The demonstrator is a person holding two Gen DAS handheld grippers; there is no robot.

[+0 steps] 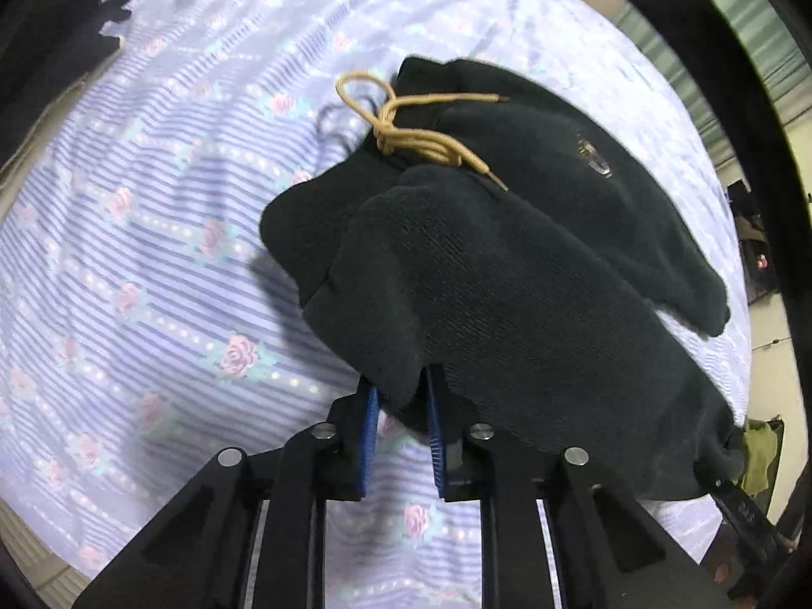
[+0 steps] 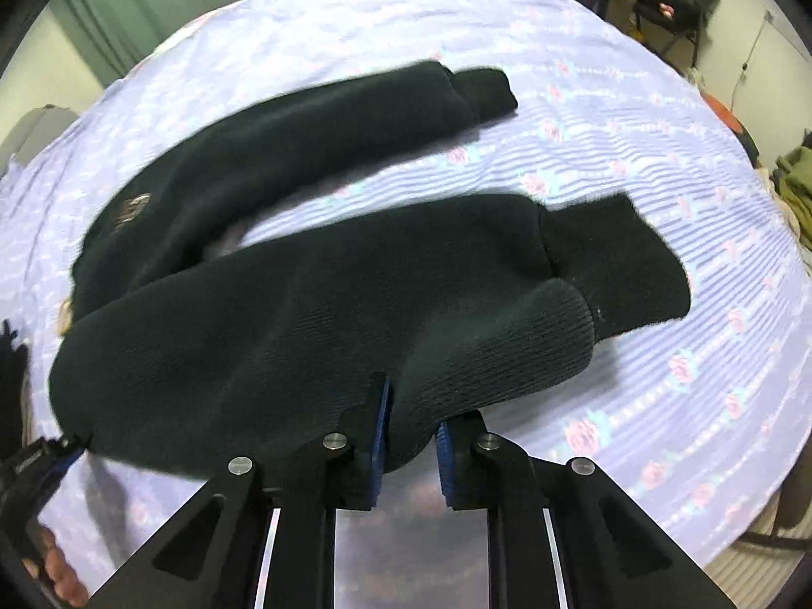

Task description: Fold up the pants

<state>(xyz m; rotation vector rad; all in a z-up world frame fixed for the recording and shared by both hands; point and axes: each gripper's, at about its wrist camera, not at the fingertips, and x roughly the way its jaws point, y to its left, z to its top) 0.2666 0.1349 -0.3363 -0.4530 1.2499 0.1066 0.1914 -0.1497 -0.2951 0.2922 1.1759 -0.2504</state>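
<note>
Dark green knit pants [image 1: 533,274] lie on a bed with a lilac striped rose-print sheet [image 1: 152,254]. A tan drawstring [image 1: 406,127] is knotted at the waistband. My left gripper [image 1: 401,406] is shut on a fold of the waist end of the near leg. My right gripper [image 2: 411,436] is shut on the pants [image 2: 304,314] near the ribbed cuff [image 2: 624,264] of the near leg. The near leg is lifted slightly; the far leg [image 2: 304,127] lies flat on the sheet beyond it.
The bed's edge runs along the lower left in the left wrist view. Green curtains [image 2: 101,25] hang behind the bed. A chair with bags [image 2: 660,0] stands at the far right. The other gripper [image 2: 35,462] shows at the left edge.
</note>
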